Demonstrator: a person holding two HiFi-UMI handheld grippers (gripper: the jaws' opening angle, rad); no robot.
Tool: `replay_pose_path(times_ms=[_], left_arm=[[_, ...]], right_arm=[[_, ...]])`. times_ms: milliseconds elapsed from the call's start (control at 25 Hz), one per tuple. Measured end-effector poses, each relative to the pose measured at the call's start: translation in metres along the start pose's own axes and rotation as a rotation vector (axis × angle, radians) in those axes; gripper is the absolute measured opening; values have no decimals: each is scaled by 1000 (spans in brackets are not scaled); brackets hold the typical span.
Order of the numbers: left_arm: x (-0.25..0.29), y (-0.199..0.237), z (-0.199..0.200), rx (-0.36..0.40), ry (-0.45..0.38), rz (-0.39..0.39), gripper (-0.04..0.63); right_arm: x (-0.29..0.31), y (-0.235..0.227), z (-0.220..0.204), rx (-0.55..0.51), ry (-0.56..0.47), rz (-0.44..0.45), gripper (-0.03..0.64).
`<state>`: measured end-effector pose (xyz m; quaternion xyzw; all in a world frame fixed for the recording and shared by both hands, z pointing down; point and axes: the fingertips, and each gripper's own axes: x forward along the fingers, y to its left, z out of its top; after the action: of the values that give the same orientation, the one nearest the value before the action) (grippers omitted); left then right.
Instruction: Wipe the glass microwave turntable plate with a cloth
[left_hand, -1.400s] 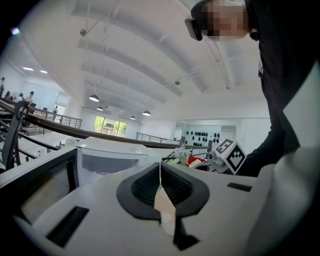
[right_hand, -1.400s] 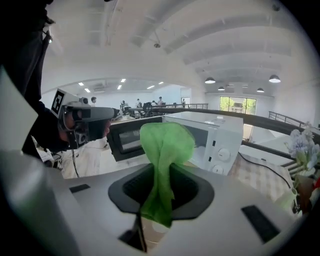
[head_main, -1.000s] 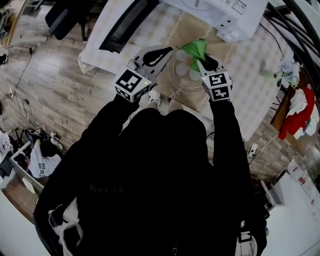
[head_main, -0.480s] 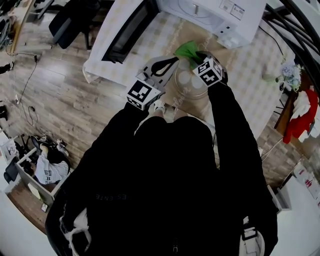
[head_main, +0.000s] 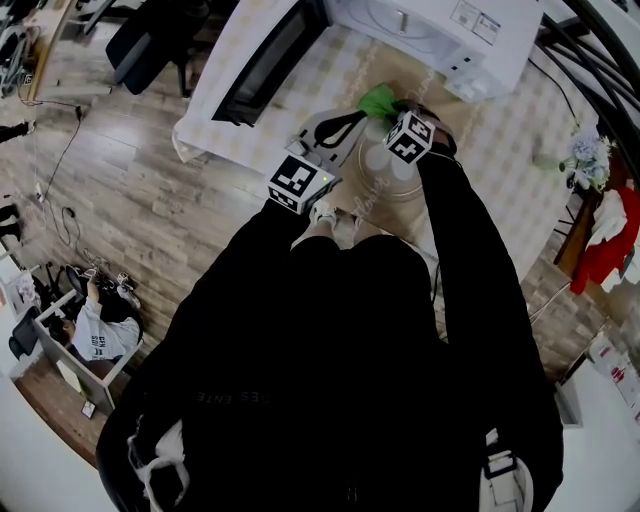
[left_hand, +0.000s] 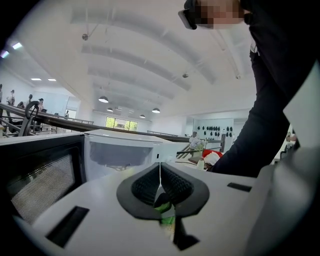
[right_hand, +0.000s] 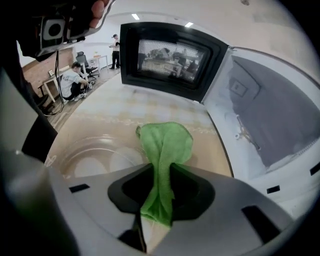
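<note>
Head view: the glass turntable plate (head_main: 385, 172) is seen lying on a tan mat (head_main: 372, 62) on the table (head_main: 505, 150), just in front of the white microwave (head_main: 440, 20), whose door (head_main: 265, 62) is swung open to the left. Both grippers are held over the far side of the plate, near each other but apart. The left gripper (head_main: 350, 122) is placed at the plate's far left edge, and the green cloth (head_main: 377, 100) is bunched just beyond its tip.

In the right gripper view, the right gripper (right_hand: 162, 165) is clenched on the cloth. The fabric is pinched into a narrow fold between the two pads, and its free end is spread out past the tips, at the plate's rim and beside the open microwave cavity. The plate is seen to the left of the cloth, clear, with pale round patches showing through it.

In the left gripper view, the jaws are pressed together at their tips, with only a hairline left between the pads. A scrap of green is glimpsed through the opening behind the tips, and it cannot be told whether it is touched. The microwave is seen straight ahead.
</note>
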<state>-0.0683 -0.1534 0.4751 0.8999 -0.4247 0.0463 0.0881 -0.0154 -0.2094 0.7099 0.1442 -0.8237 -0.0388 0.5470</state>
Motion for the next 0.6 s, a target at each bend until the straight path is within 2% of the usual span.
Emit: replay_pose_path(times_ms=[200,400,600], left_arm=[[0,2,-1,-1,4,4,21],[-8,4,-3,-7,10,9,21],[-17,3,-2,-5,11,4,21]], right_arm=[[8,10,3,-64,28,2,100],[7,37,11,-133,32,74,98],[2,62,14,-134,35,132,100]])
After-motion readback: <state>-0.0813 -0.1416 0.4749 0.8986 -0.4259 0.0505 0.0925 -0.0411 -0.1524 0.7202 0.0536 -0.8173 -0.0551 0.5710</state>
